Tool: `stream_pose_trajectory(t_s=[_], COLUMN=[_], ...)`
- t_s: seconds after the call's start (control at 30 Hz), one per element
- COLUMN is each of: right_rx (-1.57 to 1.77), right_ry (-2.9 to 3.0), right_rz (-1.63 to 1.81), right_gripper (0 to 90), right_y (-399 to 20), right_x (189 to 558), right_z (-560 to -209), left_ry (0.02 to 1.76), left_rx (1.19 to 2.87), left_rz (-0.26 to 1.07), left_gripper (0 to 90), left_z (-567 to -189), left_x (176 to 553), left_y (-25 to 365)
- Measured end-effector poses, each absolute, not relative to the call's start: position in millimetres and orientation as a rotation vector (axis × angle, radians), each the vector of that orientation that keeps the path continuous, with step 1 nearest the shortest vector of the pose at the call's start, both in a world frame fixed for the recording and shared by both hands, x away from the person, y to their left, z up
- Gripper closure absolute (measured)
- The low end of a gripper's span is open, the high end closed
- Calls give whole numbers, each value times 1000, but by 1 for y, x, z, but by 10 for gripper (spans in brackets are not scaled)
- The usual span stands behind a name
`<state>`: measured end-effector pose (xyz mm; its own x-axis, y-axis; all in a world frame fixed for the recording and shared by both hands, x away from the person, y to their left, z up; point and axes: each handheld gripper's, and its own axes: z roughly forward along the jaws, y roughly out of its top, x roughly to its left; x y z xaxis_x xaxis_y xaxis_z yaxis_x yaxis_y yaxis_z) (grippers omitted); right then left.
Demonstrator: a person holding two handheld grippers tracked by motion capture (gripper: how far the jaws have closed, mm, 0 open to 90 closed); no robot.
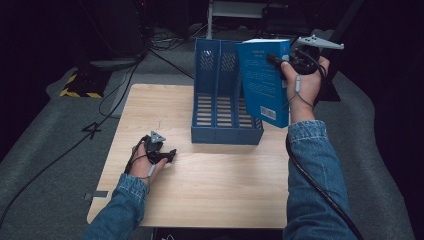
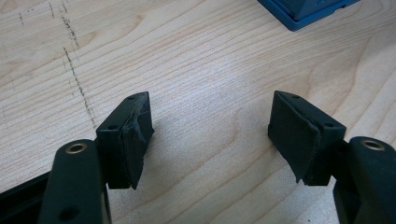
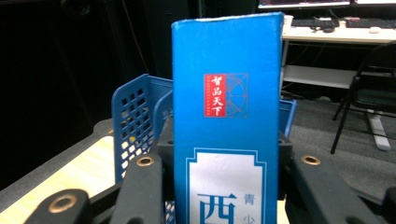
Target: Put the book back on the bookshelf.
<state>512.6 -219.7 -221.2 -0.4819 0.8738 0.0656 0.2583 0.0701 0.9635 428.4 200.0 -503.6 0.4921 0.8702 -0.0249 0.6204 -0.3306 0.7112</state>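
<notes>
The right gripper has its jaws clamped on a blue book, held up over the blue file rack. It looks stiff, slick-covered, fairly heavy; gripping near the spine seems wise. The left gripper rests open and empty on the surface.

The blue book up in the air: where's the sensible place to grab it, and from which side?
Across its thickness at one long edge, coming from the right, as the right gripper does: the blue book is a thin flat slab, so the jaws span only its covers.

Book held above file rack's right compartment.
</notes>
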Motion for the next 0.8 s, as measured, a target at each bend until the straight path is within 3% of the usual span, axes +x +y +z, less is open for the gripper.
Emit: stream_pose_trajectory(t_s=[0.47, 0.8], right_rx=[1249, 1293], right_ry=[1725, 1729], right_rz=[1410, 1391], right_gripper=[614, 613], right_y=[-239, -216], right_x=[528, 542], right_z=[-230, -232], left_ry=[1222, 1221], left_rx=[2069, 2069], left_rz=[480, 481], left_gripper=[309, 309], left_z=[-504, -504], left_x=[428, 428], left_y=[200, 200])
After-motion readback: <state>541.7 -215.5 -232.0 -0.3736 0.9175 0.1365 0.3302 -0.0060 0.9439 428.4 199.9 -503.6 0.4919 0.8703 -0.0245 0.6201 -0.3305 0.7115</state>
